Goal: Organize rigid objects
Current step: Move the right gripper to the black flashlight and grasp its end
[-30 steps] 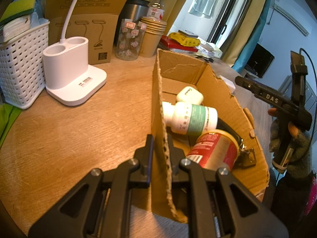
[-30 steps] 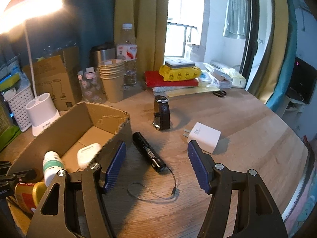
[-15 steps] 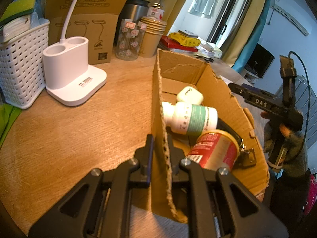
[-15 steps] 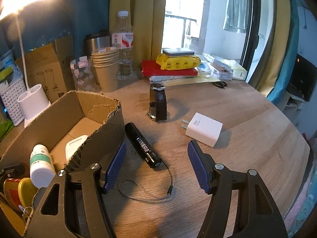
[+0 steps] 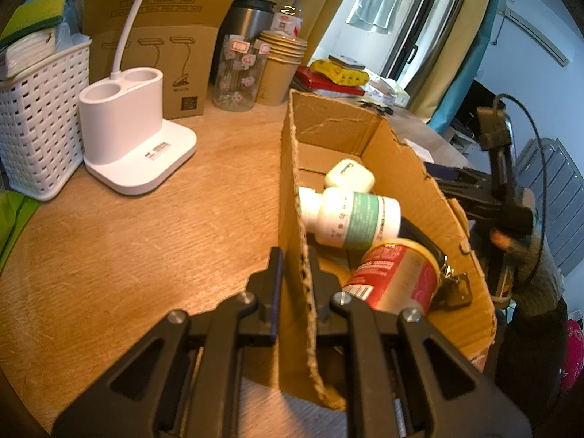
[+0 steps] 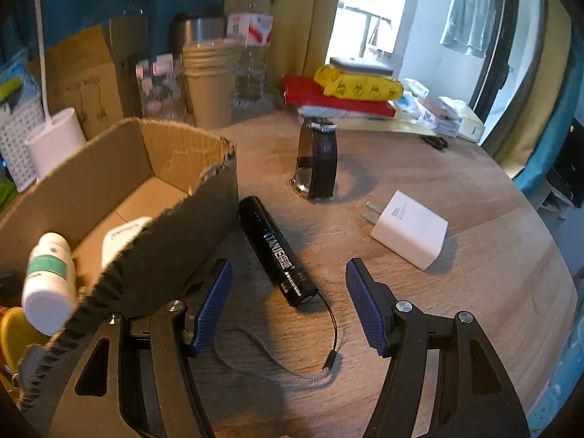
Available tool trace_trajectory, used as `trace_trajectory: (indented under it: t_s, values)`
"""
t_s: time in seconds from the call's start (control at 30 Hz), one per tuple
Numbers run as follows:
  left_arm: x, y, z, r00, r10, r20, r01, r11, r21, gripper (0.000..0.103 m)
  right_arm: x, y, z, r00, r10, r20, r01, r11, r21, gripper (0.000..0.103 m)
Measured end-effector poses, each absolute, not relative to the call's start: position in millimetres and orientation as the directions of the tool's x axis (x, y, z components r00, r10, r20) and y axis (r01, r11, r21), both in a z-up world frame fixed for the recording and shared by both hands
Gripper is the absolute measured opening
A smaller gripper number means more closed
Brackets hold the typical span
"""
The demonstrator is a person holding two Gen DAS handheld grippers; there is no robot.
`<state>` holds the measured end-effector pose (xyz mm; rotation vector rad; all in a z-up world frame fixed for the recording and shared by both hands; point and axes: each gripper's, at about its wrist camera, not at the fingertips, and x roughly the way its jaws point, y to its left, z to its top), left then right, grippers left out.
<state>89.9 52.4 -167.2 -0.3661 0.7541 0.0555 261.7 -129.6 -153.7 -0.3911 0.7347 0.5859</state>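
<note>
Two hand-held grippers are at work: my left hand-held gripper point(image 5: 295, 284) is clamped shut on the near wall of the box point(image 5: 398, 153), while my right hand-held gripper point(image 6: 288, 303) hangs with its jaws wide apart and empty over the counter point(image 6: 456, 189). Just ahead of the right one, between its fingers, lies the torch point(image 6: 275, 250), close against the box's outer wall, its cord point(image 6: 277, 357) trailing under the jaws. If I close carelessly, I judge the left finger could catch the box or the round torch could roll away. White lettering on the torch reads roughly "TIANE"; I cannot read it surely. Farther ahead sit a charger point(image 6: 408, 235) and a watch point(image 6: 317, 160).
</note>
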Motion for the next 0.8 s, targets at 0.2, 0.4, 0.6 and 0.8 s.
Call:
trace_trajectory:
  t_s: [0.2, 0.4, 0.6, 0.8]
  values:
    - [89.8, 52.4, -167.3, 0.731, -0.081, -0.678, -0.179, 0.935, -0.305, 0.012, 264.0, -124.7, -160.3, 0.580, 0.349, -0.736, -0.633, 0.762, -0.138, 0.068]
    - [89.8, 52.4, -167.3, 0.731, -0.080, -0.678, -0.180, 0.935, -0.304, 0.012, 270.6, -121.9, -161.9, 0.578, 0.342, -0.741, -0.633, 0.761, -0.143, 0.065]
    - [89.8, 52.4, -167.3, 0.731, -0.081, -0.678, -0.179, 0.935, -0.305, 0.012, 272.2, -119.1, -165.3, 0.557, 0.341, -0.757, -0.646, 0.750, -0.138, 0.046]
    - [89.8, 52.4, -167.1, 0.731, -0.081, -0.678, -0.179, 0.935, -0.305, 0.012, 271.1, -120.3, -165.5, 0.550, 0.347, -0.760, -0.644, 0.756, -0.120, 0.028]
